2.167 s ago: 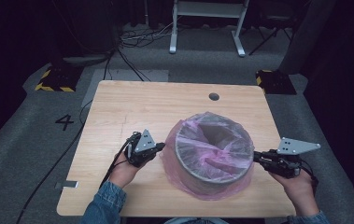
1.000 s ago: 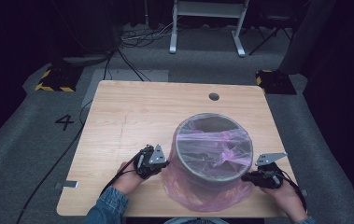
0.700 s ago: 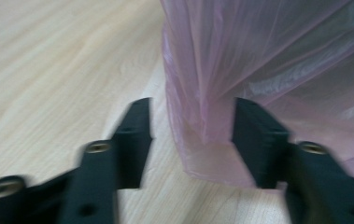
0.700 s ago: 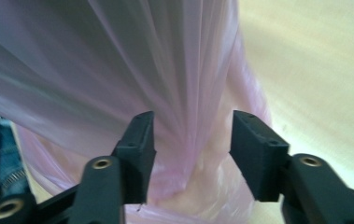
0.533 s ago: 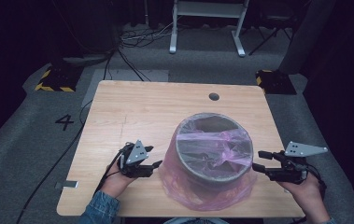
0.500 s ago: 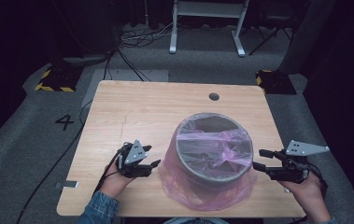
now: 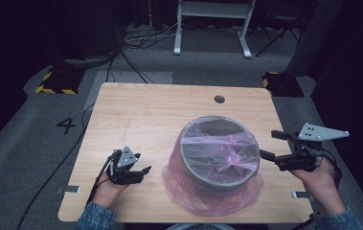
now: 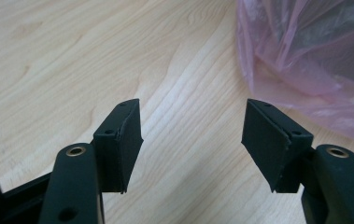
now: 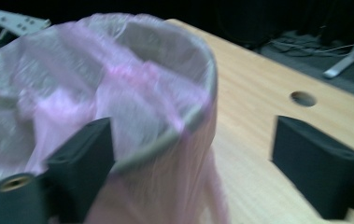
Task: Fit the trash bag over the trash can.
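A grey round bin (image 7: 220, 152) stands near the table's front right, lined with a thin pink plastic bag (image 7: 208, 194) that folds over the rim and pools around its base. My left gripper (image 7: 143, 173) rests low on the table left of the bin, open and empty; in the left gripper view the bag (image 8: 305, 56) lies beyond its right jaw. My right gripper (image 7: 271, 144) hovers at rim height to the right of the bin, open, apart from the bag. The right gripper view has the bin rim (image 9: 184, 121) between the jaws, farther off.
The wooden table (image 7: 150, 115) has a small round hole (image 7: 219, 99) at its back right. Bare wood stretches behind and left of the bin. The right hand hangs over the table's right edge. A metal stand (image 7: 212, 24) and cables lie on the floor beyond.
Both grippers have let go of the bag and drawn outward from the bin, opening. The bag now hangs over the rim down to the table.
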`<action>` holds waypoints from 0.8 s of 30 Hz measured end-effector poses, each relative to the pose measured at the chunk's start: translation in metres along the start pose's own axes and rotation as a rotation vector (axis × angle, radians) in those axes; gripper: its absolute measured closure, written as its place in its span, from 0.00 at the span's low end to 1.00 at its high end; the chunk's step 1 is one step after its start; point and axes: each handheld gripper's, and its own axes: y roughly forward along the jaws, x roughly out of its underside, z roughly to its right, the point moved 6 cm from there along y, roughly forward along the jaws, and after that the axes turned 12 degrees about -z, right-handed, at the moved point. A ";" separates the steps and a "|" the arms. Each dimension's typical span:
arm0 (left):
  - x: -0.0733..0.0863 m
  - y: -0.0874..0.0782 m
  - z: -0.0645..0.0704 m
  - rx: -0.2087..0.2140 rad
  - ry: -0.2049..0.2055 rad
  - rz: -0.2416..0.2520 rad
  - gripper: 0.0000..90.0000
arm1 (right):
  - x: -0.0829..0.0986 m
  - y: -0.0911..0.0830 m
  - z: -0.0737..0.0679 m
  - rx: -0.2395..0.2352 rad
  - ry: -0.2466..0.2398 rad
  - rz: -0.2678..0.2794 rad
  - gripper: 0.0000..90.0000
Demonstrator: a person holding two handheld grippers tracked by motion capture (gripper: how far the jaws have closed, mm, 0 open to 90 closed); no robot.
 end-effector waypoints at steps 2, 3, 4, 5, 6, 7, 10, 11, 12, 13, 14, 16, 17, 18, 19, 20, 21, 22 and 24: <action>0.002 0.001 0.000 0.005 -0.006 -0.005 0.42 | -0.008 0.000 0.002 0.056 0.015 0.015 0.06; 0.003 0.002 0.000 0.005 -0.003 -0.012 0.42 | -0.012 0.000 0.002 0.072 0.027 0.022 0.06; 0.005 0.003 0.001 0.010 -0.011 -0.015 0.42 | -0.015 0.000 0.003 0.076 0.036 0.025 0.05; 0.006 0.004 0.001 0.010 -0.009 -0.020 0.42 | -0.017 0.000 0.004 0.080 0.044 0.025 0.02; 0.007 0.005 0.001 0.015 -0.010 -0.023 0.42 | -0.020 0.001 0.004 0.084 0.050 0.018 0.00; 0.008 0.007 0.002 0.024 -0.013 -0.024 0.41 | -0.022 0.001 0.005 0.083 0.049 0.014 0.00; 0.011 0.012 0.005 0.041 -0.013 -0.043 0.41 | -0.027 -0.001 0.004 0.062 0.043 0.038 0.00; 0.012 0.013 0.006 0.043 -0.012 -0.049 0.41 | -0.028 -0.001 0.002 0.044 0.035 0.038 0.00; 0.012 0.013 0.006 0.042 -0.005 -0.053 0.41 | -0.029 -0.001 0.001 0.028 0.033 0.038 0.00; 0.012 0.014 0.006 0.044 -0.006 -0.053 0.41 | -0.031 -0.001 0.000 0.018 0.032 0.037 0.00; 0.012 0.014 0.006 0.045 -0.006 -0.053 0.41 | -0.032 -0.001 -0.002 0.015 0.023 0.036 0.00; 0.012 0.014 0.006 0.044 -0.007 -0.053 0.41 | -0.034 0.000 -0.004 0.021 0.016 0.032 0.02; 0.013 0.014 0.006 0.046 -0.010 -0.051 0.41 | -0.034 0.001 -0.005 0.034 0.002 0.017 0.08; 0.013 0.014 0.006 0.051 -0.017 -0.050 0.41 | -0.035 0.002 -0.007 0.038 -0.013 0.010 0.19; 0.013 0.015 0.006 0.050 -0.016 -0.053 0.41 | -0.036 0.003 -0.009 0.024 -0.019 0.004 0.25; 0.013 0.015 0.006 0.049 -0.013 -0.055 0.41 | -0.036 0.004 -0.011 -0.019 -0.017 -0.008 0.18; 0.014 0.015 0.006 0.048 -0.010 -0.057 0.41 | -0.037 0.003 -0.013 -0.065 -0.012 -0.011 0.11; 0.014 0.015 0.006 0.047 -0.010 -0.059 0.41 | -0.039 0.002 -0.015 -0.082 -0.022 0.002 0.13; 0.014 0.016 0.007 0.046 -0.010 -0.064 0.41 | -0.045 0.000 -0.016 -0.041 -0.043 0.010 0.24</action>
